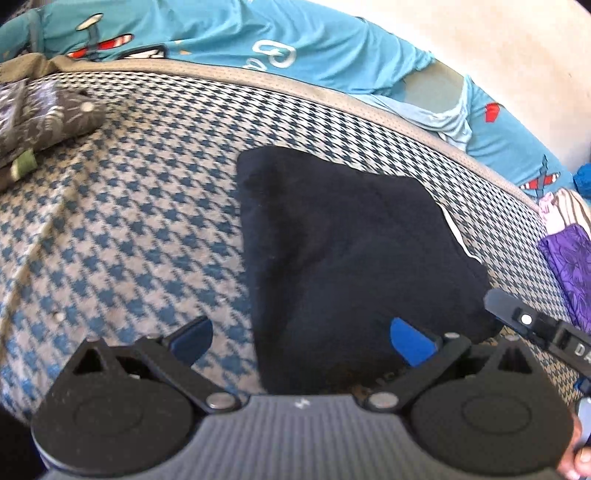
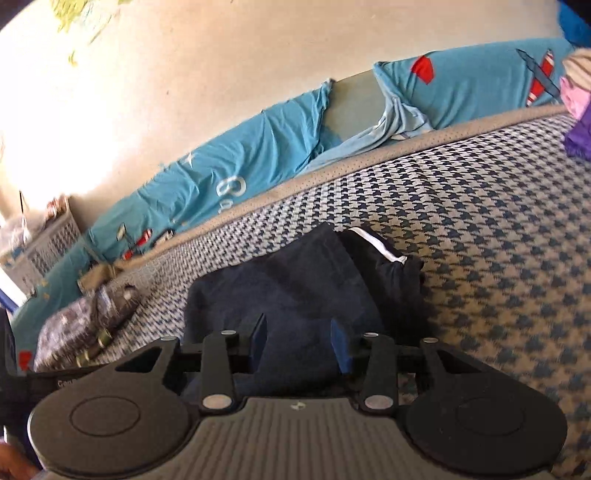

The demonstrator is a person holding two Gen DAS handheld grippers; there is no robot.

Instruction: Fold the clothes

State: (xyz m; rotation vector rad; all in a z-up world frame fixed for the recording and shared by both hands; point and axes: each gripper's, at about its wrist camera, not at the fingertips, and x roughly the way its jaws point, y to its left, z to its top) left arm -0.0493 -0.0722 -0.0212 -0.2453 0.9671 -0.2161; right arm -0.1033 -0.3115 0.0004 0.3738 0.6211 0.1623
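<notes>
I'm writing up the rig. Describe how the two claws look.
Both match: the left claw and right claw each have blue finger pads on black linkage arms with silver pivot pins, two round black discs and a ribbed grey body with a small white mark. No sleeves show.

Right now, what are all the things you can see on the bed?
dark garment: one, navy with a white stripe at its edge, folded in the middle of the bed cover
bed cover: one, blue and beige check, under everything
patterned clothes: one bundle, grey-brown, far left of the cover
sheet: one, turquoise with aeroplanes, along the wall
purple cloth: one, purple, right edge
striped cloth: one, pink and beige, behind the purple one
left gripper: one, black with blue pads, jaws wide apart
right gripper: one, black with blue pads, jaws partly apart over the dark garment
</notes>
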